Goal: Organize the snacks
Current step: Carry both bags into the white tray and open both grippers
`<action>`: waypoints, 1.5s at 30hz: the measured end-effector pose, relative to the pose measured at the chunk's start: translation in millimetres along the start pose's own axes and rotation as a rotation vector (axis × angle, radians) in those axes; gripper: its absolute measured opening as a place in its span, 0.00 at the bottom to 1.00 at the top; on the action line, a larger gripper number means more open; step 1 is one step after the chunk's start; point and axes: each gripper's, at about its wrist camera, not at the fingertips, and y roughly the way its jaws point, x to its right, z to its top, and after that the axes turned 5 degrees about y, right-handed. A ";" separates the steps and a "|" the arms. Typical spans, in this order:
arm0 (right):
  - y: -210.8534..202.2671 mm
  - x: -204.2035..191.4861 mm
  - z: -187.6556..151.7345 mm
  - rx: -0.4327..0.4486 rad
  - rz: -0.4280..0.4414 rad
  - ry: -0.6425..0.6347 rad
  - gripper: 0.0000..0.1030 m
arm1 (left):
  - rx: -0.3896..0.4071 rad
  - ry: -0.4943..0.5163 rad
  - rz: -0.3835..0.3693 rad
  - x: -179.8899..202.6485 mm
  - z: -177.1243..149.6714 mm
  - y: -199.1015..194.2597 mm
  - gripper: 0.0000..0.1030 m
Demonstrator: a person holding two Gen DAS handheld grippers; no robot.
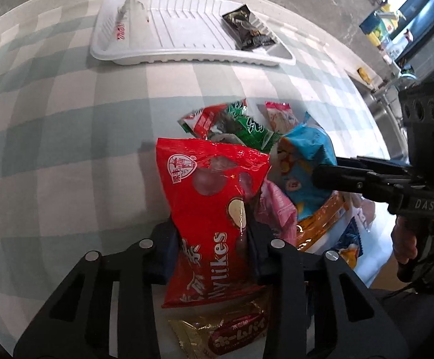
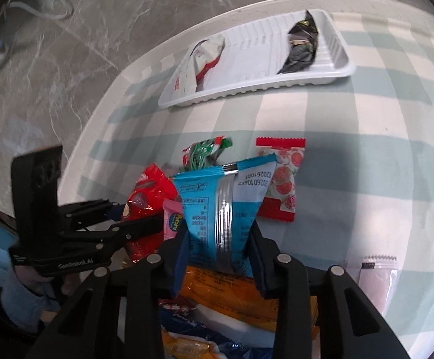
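Observation:
My left gripper (image 1: 214, 233) is shut on a red Mylikes bag (image 1: 211, 185), its pads pressing the bag's lower half from both sides. My right gripper (image 2: 218, 239) is shut on a blue snack packet (image 2: 217, 191), held back side up. Both bags stand over a heap of snacks at the near edge of the checked tablecloth. In the right wrist view the left gripper (image 2: 136, 224) holds the red bag (image 2: 145, 191) just left of the blue packet. A white ribbed tray (image 1: 187, 58) lies farther back, with a black packet (image 1: 248, 28) and a white packet (image 1: 127, 18) in it.
The heap holds a green-and-red packet (image 1: 241, 122), a red-and-white packet (image 2: 282, 179), a pink one (image 2: 172, 218), an orange one (image 2: 232, 287) and a gold one (image 1: 226, 332). A pale packet (image 2: 375, 284) lies alone to the right. A metal sink (image 1: 381, 113) borders the table.

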 end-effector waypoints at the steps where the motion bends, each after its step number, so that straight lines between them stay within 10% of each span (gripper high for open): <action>1: -2.3 2.2 0.2 0.002 0.015 0.017 0.37 | 0.009 -0.004 -0.001 -0.9 0.5 -3.3 0.33; 20: -37.7 18.2 28.9 0.061 0.189 0.162 0.37 | 0.114 -0.037 -0.040 -12.4 40.5 -50.6 0.33; 45: -14.3 22.6 156.8 0.120 0.177 0.171 0.37 | 0.154 0.006 -0.016 -46.4 191.1 -28.5 0.33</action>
